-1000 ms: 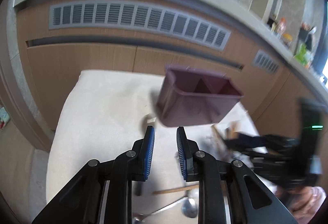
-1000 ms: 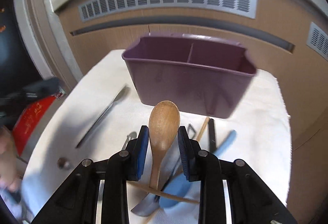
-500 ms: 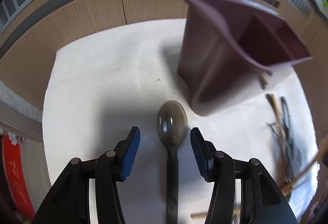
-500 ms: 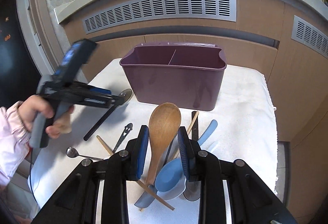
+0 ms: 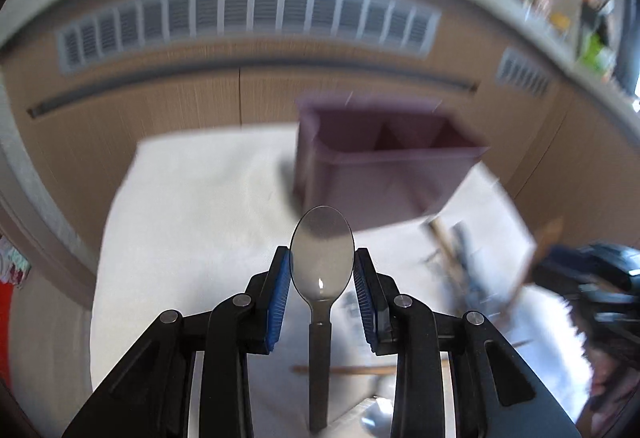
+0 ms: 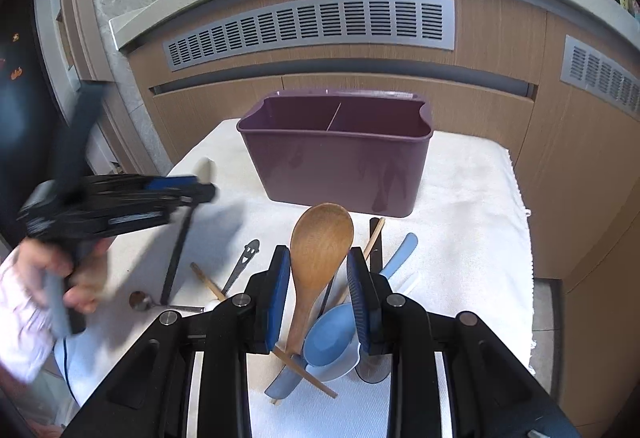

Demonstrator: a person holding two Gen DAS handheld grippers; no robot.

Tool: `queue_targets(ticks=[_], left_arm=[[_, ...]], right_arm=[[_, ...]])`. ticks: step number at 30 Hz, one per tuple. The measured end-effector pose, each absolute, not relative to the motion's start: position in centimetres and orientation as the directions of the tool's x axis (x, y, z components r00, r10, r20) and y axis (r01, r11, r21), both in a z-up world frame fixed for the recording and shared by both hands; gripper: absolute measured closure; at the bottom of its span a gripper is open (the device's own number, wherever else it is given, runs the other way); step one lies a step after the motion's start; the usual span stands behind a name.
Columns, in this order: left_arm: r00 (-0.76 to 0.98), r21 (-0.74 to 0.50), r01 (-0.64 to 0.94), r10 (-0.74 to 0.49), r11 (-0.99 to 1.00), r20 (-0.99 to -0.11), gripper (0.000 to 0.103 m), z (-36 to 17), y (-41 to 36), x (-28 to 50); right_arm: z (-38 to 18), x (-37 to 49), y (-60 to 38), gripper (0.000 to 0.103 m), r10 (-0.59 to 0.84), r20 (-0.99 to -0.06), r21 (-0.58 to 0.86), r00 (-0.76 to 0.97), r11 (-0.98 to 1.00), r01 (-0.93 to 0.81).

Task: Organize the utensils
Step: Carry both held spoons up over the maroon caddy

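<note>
My left gripper (image 5: 322, 270) is shut on a steel spoon with a black handle (image 5: 322, 262) and holds it above the white cloth (image 5: 192, 238). The purple two-part caddy (image 5: 384, 173) stands just beyond it, blurred. My right gripper (image 6: 319, 272) is shut on a wooden spoon (image 6: 320, 242), lifted over the pile of utensils. In the right wrist view the caddy (image 6: 336, 169) stands upright ahead, both compartments empty. The left gripper (image 6: 120, 201) also shows there at the left, blurred, with the spoon's black handle hanging from it.
On the cloth (image 6: 472, 205) below my right gripper lie a blue spoon (image 6: 332, 338), a blue spatula (image 6: 398, 254), chopsticks (image 6: 372, 238), a smiley-handled utensil (image 6: 244, 258) and a small steel spoon (image 6: 140, 300). A wooden cabinet with vents (image 6: 312, 25) stands behind.
My left gripper closed on the steel spoon and lifted it off the cloth, tilting up toward the caddy. My right gripper has stayed shut on the wooden spoon, nearly still.
</note>
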State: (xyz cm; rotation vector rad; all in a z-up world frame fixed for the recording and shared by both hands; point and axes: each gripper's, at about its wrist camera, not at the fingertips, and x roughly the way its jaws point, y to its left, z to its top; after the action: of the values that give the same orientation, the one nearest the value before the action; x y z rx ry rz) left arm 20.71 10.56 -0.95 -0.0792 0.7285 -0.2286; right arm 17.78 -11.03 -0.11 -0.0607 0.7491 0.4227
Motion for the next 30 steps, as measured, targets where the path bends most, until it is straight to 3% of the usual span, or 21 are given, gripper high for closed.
queue_targets(ticks=[3,9,10,12,21,26,29,30], left_arm=[[0.786,-0.162,0.195,-0.253,0.967,-0.563,0.070,1.7,9.9,18.4],[0.809,-0.174,0.240,-0.296,0.955,-0.508,0.070,4.6,9.1,16.9],[0.811,-0.176,0.241,-0.298,0.954,-0.504,0.070,5.0,9.1,16.7],[0.813,-0.195,0.252,-0.317,0.948,-0.488,0.070,6.0,9.1,16.7],[0.859,-0.176,0.354,-0.393,0.919,-0.328,0.070,14.9,7.6,19.4],[0.866,-0.190,0.331,-0.378,0.924,-0.329,0.070,14.4,8.4,19.9],[0.862,-0.196,0.293,-0.347,0.936,-0.369,0.070,12.0,9.0,19.9],[0.858,-0.200,0.281,-0.339,0.939,-0.385,0.070,11.0,9.3,19.9]], right_arm=[[0.6,17.1,-10.9,0.077,0.337,-0.660,0.064,0.671,0.916,-0.396],[2.0,15.9,-10.9,0.077,0.321,-0.633,0.023,0.704,0.917,-0.397],[2.3,15.8,-10.9,0.080,0.319,-0.628,0.017,0.710,0.918,-0.397],[3.1,15.7,-10.9,0.101,0.307,-0.618,-0.003,0.723,0.919,-0.393],[12.6,18.4,-12.3,0.101,0.369,-0.467,-0.017,0.804,0.905,-0.426],[10.5,21.0,-13.4,0.100,0.321,-0.542,0.015,0.777,0.928,-0.373],[5.3,22.9,-14.0,0.089,0.293,-0.647,0.101,0.703,0.948,-0.302],[4.0,23.5,-14.3,0.077,0.291,-0.668,0.132,0.685,0.952,-0.275]])
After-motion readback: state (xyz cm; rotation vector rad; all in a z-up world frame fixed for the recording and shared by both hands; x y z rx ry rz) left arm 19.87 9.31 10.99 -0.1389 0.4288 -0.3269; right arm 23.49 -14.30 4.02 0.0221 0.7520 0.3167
